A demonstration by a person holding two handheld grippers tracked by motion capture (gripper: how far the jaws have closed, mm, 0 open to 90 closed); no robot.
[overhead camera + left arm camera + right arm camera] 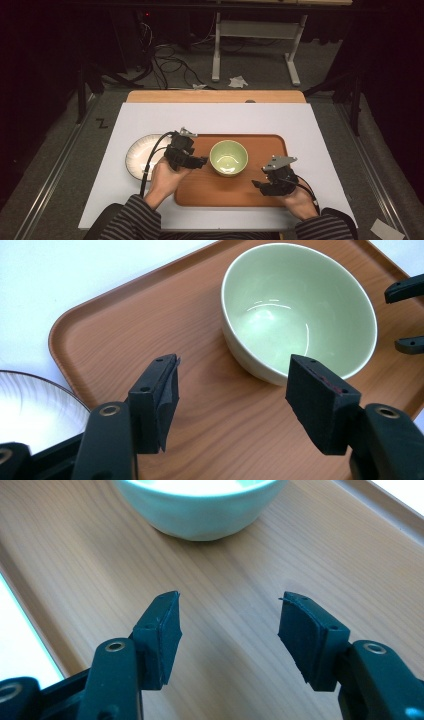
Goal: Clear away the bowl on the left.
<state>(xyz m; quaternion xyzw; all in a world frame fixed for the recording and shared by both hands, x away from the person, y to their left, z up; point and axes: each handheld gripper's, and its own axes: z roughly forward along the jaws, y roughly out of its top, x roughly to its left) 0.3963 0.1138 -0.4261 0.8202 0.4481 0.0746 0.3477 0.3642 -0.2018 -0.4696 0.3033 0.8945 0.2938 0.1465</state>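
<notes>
A pale green bowl (228, 157) stands empty and upright in the middle of a brown wooden tray (265, 145). My left gripper (202, 161) hovers over the tray's left end, just left of the bowl, open with nothing between its jaws. In the left gripper view the bowl (300, 305) lies ahead and right of the open left gripper (235, 382). My right gripper (257, 185) is open above the tray's front right part. In the right gripper view the bowl (200, 510) sits beyond the open right gripper (230, 620), over bare tray wood (90, 560).
A white ribbed plate (140, 155) lies on the white table mat (150, 120) left of the tray, partly under my left hand; its edge shows as the plate (30, 405). Beyond the table are cables and a metal stand (255, 45) on the floor.
</notes>
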